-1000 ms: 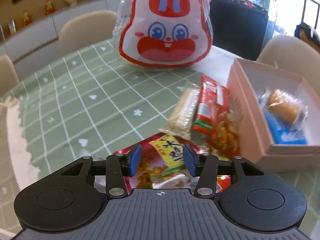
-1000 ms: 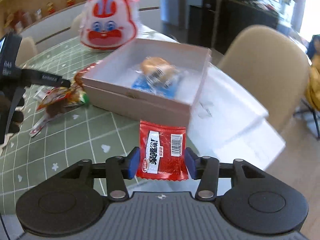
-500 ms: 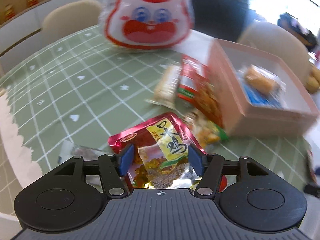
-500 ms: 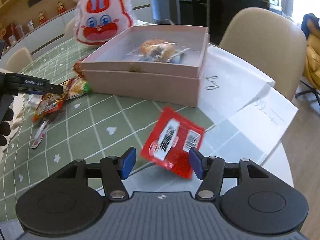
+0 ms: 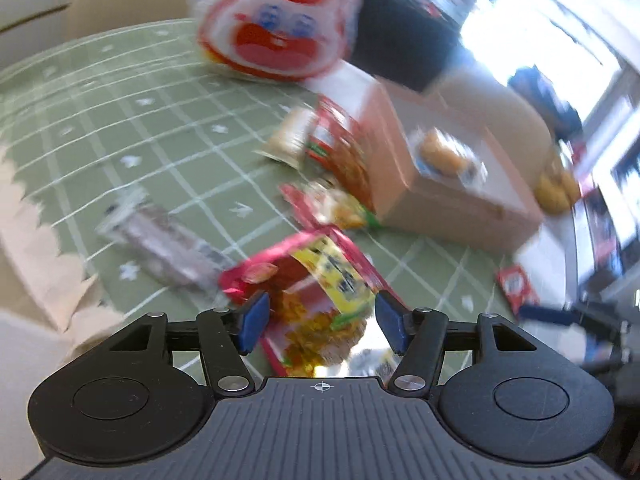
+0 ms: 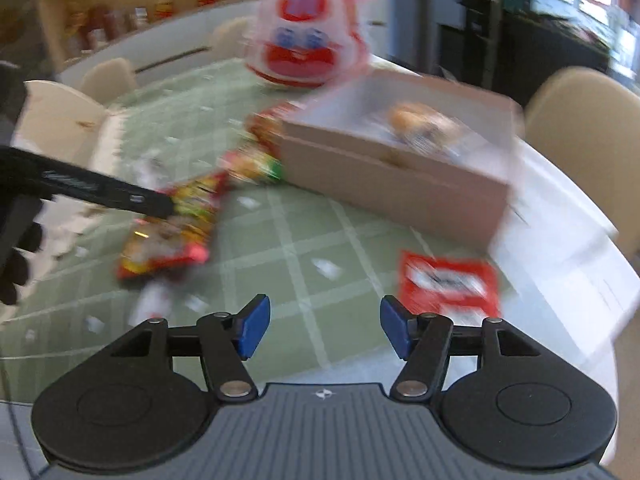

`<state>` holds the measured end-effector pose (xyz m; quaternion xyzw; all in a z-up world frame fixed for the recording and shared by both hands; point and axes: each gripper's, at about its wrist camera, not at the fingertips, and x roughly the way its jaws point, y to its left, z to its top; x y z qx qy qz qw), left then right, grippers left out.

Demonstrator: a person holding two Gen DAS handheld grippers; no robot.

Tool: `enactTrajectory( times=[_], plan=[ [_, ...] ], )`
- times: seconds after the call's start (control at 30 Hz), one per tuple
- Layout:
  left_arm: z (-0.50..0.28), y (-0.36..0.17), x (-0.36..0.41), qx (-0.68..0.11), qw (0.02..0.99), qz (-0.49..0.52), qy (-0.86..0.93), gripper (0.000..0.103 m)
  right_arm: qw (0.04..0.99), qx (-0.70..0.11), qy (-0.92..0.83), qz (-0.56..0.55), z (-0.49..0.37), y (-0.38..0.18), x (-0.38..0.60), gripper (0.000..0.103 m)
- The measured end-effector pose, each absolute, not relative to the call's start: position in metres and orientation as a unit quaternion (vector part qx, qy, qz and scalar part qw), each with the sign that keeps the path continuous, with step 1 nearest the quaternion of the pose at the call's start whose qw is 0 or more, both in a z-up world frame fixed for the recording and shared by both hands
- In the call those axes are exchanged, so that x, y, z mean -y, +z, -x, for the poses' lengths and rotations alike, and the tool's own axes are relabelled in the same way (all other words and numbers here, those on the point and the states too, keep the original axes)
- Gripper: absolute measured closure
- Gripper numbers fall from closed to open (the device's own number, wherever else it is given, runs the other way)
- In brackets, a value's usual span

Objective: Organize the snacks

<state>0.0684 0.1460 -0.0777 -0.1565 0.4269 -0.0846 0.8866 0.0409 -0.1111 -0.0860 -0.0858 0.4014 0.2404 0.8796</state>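
Both views are smearing with motion, so print on the packets is not reading and edges are soft. In the left wrist view the gripper body is hiding the lower end of the red-and-yellow pack (image 5: 320,288), which is lying between the blue pads (image 5: 252,320). The left gripper (image 5: 320,322) is standing wide, with gaps showing between pads and pack; whether either pad is touching the pack I cannot tell. In the right wrist view that pack (image 6: 176,228) is lying on the green cloth (image 6: 280,240) with a black finger (image 6: 104,192) of the left gripper reaching over its top end.

The right gripper (image 6: 324,330) is standing wide apart and holding nothing. The small red packet (image 6: 448,280) is lying on the table (image 6: 560,264) just ahead of its right pad, partly on white paper, near the box.

The pink box (image 6: 392,184) is sitting open, with a wrapped bun (image 6: 420,120) inside; what lies under the bun is too blurred to tell. More snacks (image 5: 336,160) are crowding against the box's left wall. A silvery wrapper (image 5: 160,240) is lying beside the pack. The rabbit bag (image 5: 280,28) is standing behind everything, its top cut off by the frame. Beige chairs (image 6: 580,120) are ringing the table.
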Motion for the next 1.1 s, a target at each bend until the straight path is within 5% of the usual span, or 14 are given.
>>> enactTrajectory(
  times=[0.47, 0.5, 0.63, 0.73, 1.1],
  plan=[
    [-0.108, -0.089, -0.21, -0.39, 0.874, 0.254, 0.138, 0.039, 0.825, -0.431, 0.339, 0.135, -0.084, -0.115, -0.025, 0.031],
    [-0.112, -0.092, -0.209, -0.394, 0.874, 0.248, 0.139, 0.039, 0.821, -0.434, 0.345, 0.134, -0.083, -0.115, -0.023, 0.033],
    [-0.117, -0.096, -0.199, -0.394, 0.882, 0.228, 0.12, 0.041, 0.811, -0.442, 0.373, 0.09, -0.079, -0.103, 0.004, 0.075],
    [-0.121, -0.097, -0.183, -0.4, 0.888, 0.214, 0.07, 0.049, 0.811, -0.448, 0.372, 0.057, -0.075, -0.092, 0.034, 0.088],
    [-0.111, -0.098, -0.091, -0.429, 0.893, 0.079, -0.112, 0.051, 0.851, -0.454, 0.264, -0.019, -0.055, -0.07, 0.16, 0.091]
  ],
)
